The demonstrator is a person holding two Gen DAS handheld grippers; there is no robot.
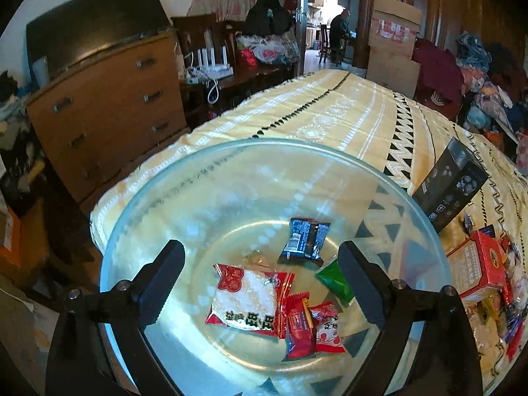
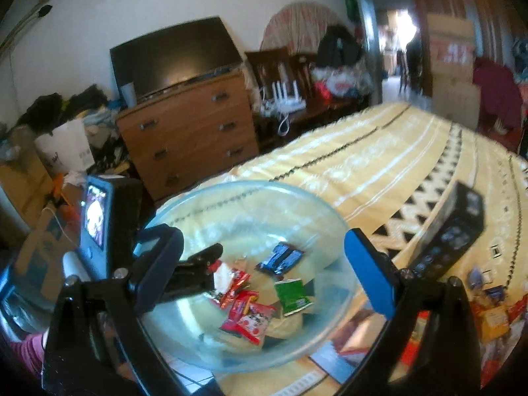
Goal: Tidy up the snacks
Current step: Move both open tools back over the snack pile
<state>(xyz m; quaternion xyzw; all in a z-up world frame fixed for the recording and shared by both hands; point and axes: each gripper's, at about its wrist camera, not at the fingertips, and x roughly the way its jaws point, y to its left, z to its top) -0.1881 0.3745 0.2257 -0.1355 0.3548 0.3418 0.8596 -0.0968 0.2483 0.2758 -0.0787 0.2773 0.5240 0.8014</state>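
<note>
Left gripper (image 1: 260, 274), seen from the left wrist: black fingers spread wide apart over the glass bowl (image 1: 231, 151), nothing between them. Also visible from the right wrist, reaching into the bowl from the left with its tips just beside the red-and-white packet.

Right gripper (image 2: 264, 267), seen from the right wrist: blue-padded fingers (image 2: 369, 274) spread wide apart, empty, framing the bowl from above.

Glass bowl: clear, round, resting on the yellow patterned cloth (image 1: 330, 115) covering the desk, near its left edge.

Inside the bowl, on its floor:
- large red-and-white packet (image 1: 247, 300), lying flat toward the near side;
- small red packet (image 1: 298, 325), touching the large packet's right edge;
- red-and-white cherry-print packet (image 1: 326, 328), just beside the small red one;
- green packet (image 1: 335, 280), partly hidden behind the left gripper's right finger;
- dark blue packet (image 1: 305, 239), lying apart from the others toward the far side.

Right of the bowl on the cloth: black box (image 1: 452, 184), tilted; red box (image 1: 478, 267) nearer the edge of view; further loose snacks (image 1: 508, 316) heaped at the far right, too distorted to tell apart.

Background beyond the desk: wooden chest of drawers (image 1: 109, 112) with a dark television (image 1: 99, 23) on top.
</note>
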